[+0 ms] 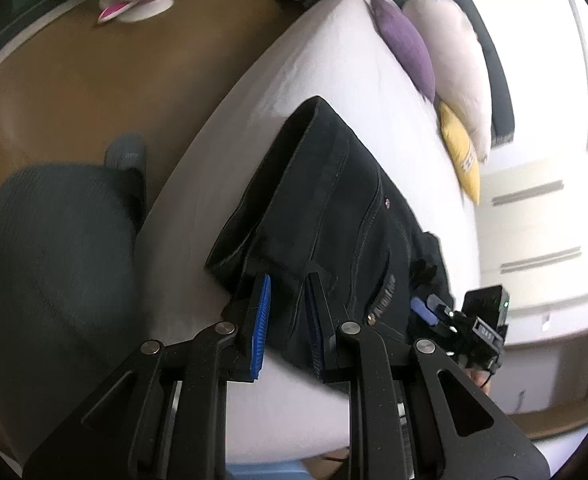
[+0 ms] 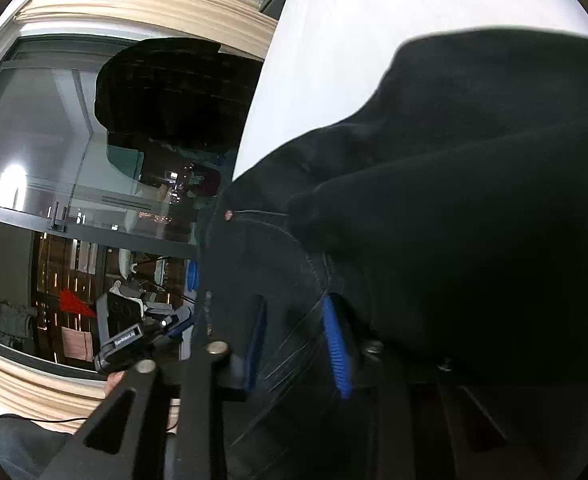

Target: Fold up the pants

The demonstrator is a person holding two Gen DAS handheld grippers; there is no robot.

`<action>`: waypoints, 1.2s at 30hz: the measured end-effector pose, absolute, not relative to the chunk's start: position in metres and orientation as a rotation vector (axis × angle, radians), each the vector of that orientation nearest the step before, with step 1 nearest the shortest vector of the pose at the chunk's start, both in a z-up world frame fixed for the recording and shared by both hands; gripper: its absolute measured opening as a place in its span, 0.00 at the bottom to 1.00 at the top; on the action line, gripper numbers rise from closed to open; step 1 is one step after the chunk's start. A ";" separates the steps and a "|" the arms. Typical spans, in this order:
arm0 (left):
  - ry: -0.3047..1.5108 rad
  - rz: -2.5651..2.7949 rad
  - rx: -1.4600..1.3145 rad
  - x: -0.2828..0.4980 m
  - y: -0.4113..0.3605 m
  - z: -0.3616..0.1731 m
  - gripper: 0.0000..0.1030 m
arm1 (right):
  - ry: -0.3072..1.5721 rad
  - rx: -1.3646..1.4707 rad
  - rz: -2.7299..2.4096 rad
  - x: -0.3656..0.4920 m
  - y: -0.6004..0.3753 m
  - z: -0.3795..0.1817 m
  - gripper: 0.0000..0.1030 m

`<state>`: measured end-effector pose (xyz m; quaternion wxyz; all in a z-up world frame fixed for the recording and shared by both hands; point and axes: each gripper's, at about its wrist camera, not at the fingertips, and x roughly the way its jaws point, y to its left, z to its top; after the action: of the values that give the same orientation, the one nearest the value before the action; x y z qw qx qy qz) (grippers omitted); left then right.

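Black denim pants (image 1: 333,200) lie folded lengthwise on the white bed (image 1: 333,60), hems far away and waistband near me. My left gripper (image 1: 288,316) is shut on the near edge of the pants, with denim between its blue pads (image 1: 260,320). My right gripper (image 1: 429,306) is at the waistband corner to the right. In the right wrist view the pants (image 2: 453,200) fill most of the picture. My right gripper (image 2: 294,340) has its jaws partly apart, with waistband denim lying between them. The left gripper (image 2: 182,322) shows at the left of that view.
Purple (image 1: 405,48), white (image 1: 453,60) and yellow (image 1: 461,156) pillows line the bed's far side. A person's knee (image 1: 54,240) and socked foot (image 1: 126,152) are over the brown floor at left, with a pink shoe (image 1: 134,0) beyond. White drawers (image 1: 533,220) stand at right. A glass door (image 2: 34,160) is behind.
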<state>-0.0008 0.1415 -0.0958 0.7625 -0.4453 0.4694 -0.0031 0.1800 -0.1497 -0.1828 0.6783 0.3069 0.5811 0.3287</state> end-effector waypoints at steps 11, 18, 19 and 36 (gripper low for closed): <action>0.887 0.070 -1.180 -0.043 0.159 -0.114 1.00 | 1.235 0.821 0.861 0.174 -0.126 -0.184 0.65; 0.910 0.024 -1.228 -0.015 0.144 -0.142 0.98 | 1.185 0.899 0.865 0.163 -0.150 -0.182 0.65; 0.896 0.021 -1.226 -0.010 0.134 -0.143 0.94 | 1.185 0.898 0.866 0.162 -0.150 -0.181 0.65; 0.808 -0.027 -1.351 0.002 0.141 -0.159 0.27 | 1.225 0.778 0.920 0.179 -0.118 -0.155 0.65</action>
<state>0.0021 0.1413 -0.1592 0.7056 -0.6080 0.3636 -0.0122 0.1790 -0.1182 -0.1551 0.6531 0.3428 0.5401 0.4054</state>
